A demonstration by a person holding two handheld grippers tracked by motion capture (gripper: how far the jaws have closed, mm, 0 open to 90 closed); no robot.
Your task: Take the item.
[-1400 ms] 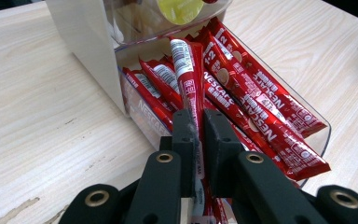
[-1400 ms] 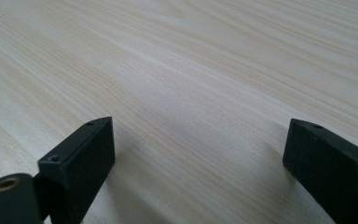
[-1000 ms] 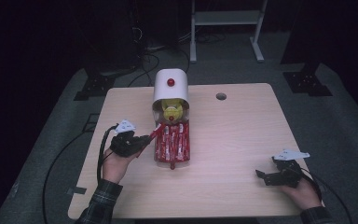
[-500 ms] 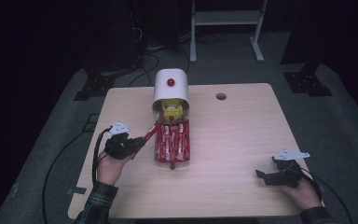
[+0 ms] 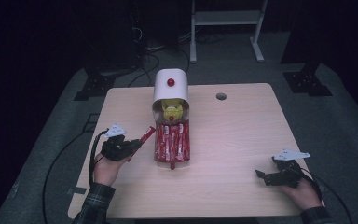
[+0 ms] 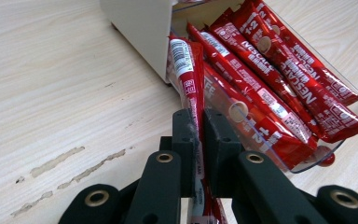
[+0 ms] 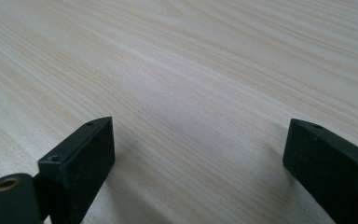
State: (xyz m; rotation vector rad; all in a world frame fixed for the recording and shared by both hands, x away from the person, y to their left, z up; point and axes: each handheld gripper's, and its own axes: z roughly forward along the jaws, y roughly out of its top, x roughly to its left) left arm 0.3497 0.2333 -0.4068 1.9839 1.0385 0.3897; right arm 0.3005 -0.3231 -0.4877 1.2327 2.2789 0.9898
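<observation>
- Jaws of the left gripper [image 6: 198, 135] are clenched on one red coffee stick [image 6: 189, 79], pinching it low along its length, so most of the sachet juts free toward the upper middle of the left gripper view. Jaws of the right gripper [image 7: 196, 158] stand wide apart over bare wood, grasping nothing.
- Biggest risk, as I judge it: the table [image 5: 242, 140] has a near edge just below the left hand [image 5: 105, 170] in the high view, at lower left. A slip there could send the stick off the table to the floor.
- Next, the white dispenser [image 5: 170, 86] at upper centre of the high view. A sideways tug on a stick whose tip sits just beside the dispenser's corner could nudge or tilt it.
- Then the clear tray [image 6: 354, 109], crowded with loose sticks [image 6: 279, 60]. The held stick lies against their left flank, so dragging it could pull a neighbour over the rim.
- Smallest: the stick itself. The thin foil is gripped on a narrow strip, so it may swivel, crease or slide out of the clamp.
</observation>
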